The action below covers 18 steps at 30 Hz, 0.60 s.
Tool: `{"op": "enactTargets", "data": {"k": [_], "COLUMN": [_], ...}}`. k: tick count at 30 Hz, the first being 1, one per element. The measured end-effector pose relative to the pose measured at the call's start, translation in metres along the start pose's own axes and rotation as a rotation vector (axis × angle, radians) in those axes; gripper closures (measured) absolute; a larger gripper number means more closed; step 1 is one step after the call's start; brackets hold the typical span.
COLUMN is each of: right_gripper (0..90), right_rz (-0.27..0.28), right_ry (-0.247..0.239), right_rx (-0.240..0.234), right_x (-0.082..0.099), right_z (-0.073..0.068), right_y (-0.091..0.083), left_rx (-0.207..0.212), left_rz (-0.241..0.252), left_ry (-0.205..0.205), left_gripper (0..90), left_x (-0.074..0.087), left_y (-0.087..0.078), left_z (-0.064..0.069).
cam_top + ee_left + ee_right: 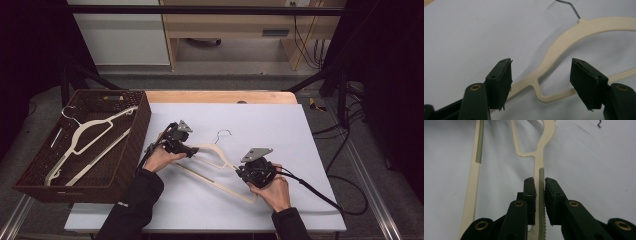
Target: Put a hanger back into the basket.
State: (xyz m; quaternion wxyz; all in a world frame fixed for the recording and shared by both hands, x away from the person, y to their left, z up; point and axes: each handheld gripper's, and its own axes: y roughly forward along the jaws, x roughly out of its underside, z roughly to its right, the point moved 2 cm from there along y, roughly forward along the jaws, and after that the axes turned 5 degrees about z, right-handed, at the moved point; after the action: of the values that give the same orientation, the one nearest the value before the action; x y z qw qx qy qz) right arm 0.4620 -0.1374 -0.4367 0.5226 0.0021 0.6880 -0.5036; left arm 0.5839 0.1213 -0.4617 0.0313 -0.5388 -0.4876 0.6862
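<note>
At the far left, a dark brown woven wicker basket (134, 131) sits on the pale grey sheet-covered surface (300, 150), with another cream hanger (85, 142) lying inside it. To the right of the basket lies the cream plastic clothes hanger with a thin wire hook (220, 167), flat on the surface.

The left tongs (192, 151) stand at the hanger's end nearer the basket. Seen in the left gripper view, the left tongs are apart, straddling the hanger's shoulder notch (541, 87) without the pads pressing on it. The grip will likely go best if they settle squarely over that narrow arm before closing — a skewed bite could twist the hanger against the other hold.

Farther from the basket, the right tongs (539, 186) are clamped on the hanger's far arm, pads pressed on its ribbed strip.

The hanger's long axis runs diagonally — from the basket side down toward the person's right hand (272, 187) — and its hook (223, 134) points away from the person, toward the far edge of the surface.
</note>
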Motion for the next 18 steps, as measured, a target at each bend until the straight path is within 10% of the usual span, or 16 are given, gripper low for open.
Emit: {"op": "enactTargets", "data": {"k": [18], "right_gripper": [79.6], "right_rz": [0.018], "right_ry": [-0.008], "right_rx": [-0.007], "right_x": [-0.001], "right_z": [0.001], "right_y": [-0.001], "left_rx": [0.070], "left_rz": [-0.056], "left_ry": [0.060], "left_gripper": [55.3], "left_x": [0.006], "left_y": [0.019], "left_z": [-0.004]}}
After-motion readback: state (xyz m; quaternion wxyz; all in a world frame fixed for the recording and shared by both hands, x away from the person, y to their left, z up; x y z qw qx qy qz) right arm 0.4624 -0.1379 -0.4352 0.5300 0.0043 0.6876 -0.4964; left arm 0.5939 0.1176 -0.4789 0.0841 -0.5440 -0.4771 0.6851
